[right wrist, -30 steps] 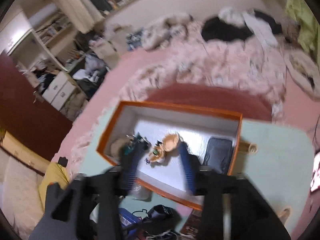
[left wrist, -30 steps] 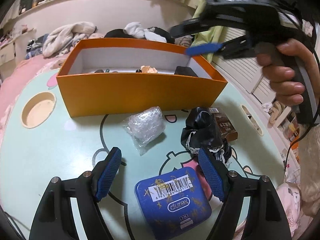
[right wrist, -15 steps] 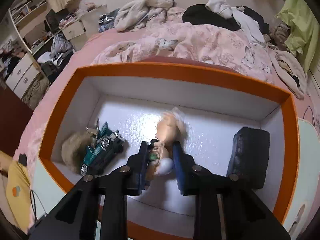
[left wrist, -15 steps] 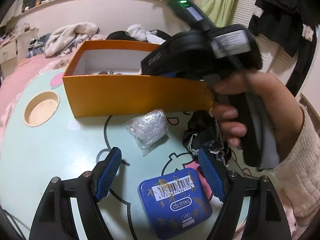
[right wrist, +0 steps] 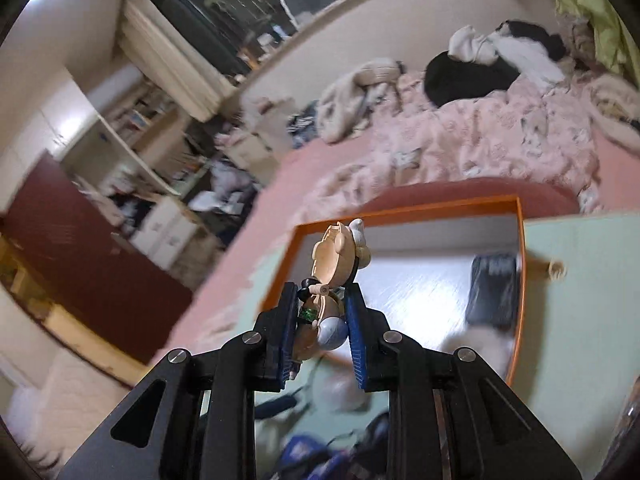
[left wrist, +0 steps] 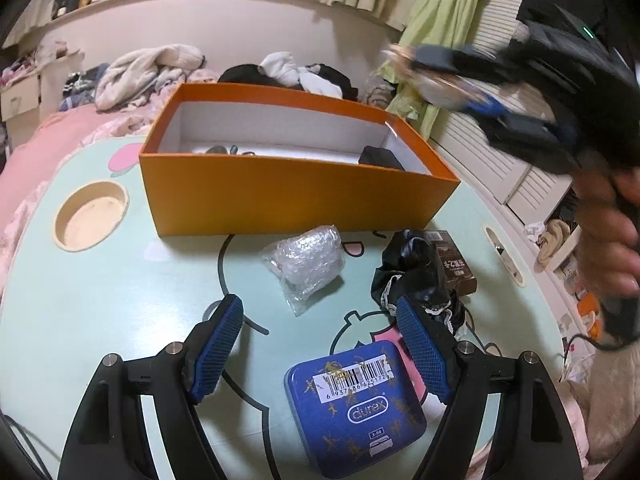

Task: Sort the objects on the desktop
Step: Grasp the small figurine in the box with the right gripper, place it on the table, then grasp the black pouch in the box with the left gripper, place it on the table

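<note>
**Holding a figurine above the box**

Gripping a small figurine (right wrist: 334, 280), the right gripper (right wrist: 322, 330) has its jaws pinched on the toy's body, with the tan head sticking out past the blue pads (right wrist: 356, 336). The toy hangs in the air over the near left corner of the orange box (right wrist: 519, 280).

The left gripper (left wrist: 320, 350) hovers low over the green table (left wrist: 100, 300), jaws spread wide and holding nothing. Between and just ahead of its fingers lies a blue tin (left wrist: 356, 404). Farther ahead sit a bubble wrap bundle (left wrist: 306, 262), a black lace cloth (left wrist: 416, 276) and a brown packet (left wrist: 456, 264) partly under the cloth.

Only the left view shows the table items sharply; there the right gripper is a blur at upper right. Only the right view shows the grip. Both show a black pouch (right wrist: 494, 292) on the box floor.
</note>
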The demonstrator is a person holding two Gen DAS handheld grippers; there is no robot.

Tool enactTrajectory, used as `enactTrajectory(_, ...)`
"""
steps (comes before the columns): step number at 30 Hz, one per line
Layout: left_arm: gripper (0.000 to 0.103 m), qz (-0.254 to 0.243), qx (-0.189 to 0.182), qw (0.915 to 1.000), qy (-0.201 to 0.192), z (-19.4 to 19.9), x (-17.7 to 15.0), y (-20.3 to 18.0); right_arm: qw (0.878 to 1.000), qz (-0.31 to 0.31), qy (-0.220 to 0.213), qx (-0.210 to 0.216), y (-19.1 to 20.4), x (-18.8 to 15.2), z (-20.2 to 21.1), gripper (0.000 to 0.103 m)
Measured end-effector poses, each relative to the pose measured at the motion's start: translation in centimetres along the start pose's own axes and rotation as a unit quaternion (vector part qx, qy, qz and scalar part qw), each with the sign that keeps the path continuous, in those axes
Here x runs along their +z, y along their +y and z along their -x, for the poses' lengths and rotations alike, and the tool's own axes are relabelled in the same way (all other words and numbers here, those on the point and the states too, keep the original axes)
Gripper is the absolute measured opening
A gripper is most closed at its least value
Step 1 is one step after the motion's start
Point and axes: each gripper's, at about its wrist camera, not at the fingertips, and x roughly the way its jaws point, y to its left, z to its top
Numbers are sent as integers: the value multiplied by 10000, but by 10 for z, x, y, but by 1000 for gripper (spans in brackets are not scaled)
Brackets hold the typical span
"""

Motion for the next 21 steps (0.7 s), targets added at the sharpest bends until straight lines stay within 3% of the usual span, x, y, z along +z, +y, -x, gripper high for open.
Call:
enactTrajectory(2,79,26,-29,9999,-94,5,1,2,9996,19,231,128,0,-16,5,25)
enactTrajectory(7,79,236,-120,9989,-394,17,18,12,9961,128,737,-466,-10,-50,-20,26)
enactTrajectory(10,79,251,-319,9961,-786,32,47,8,9970,-4,609,-472,-19,-56,-31,27)
enactTrajectory(12,79,120,-498,9957,-766,31,73,-2,9981,-45,340,-503,-21,-59,-28,31)
enactTrajectory(14,79,40,-620,9967,-518,16,104,-13,9984,-108,-40,-559,-23,-61,-16,43)
enactTrajectory(16,78,67,-705,9975,50,-14,133,-23,9971,-141,-420,-611,-21,-68,-2,56)
enactTrajectory(17,76,87,-712,9966,415,-33,145,-28,9964,-134,-564,-612,-20,-74,4,57)
enactTrajectory(19,62,18,-635,9920,1087,-76,162,-36,9962,-177,-643,-567,-23,-81,10,57)
enactTrajectory(21,57,62,-591,9838,1690,-118,170,-41,9960,-324,-642,-529,-29,-87,11,57)
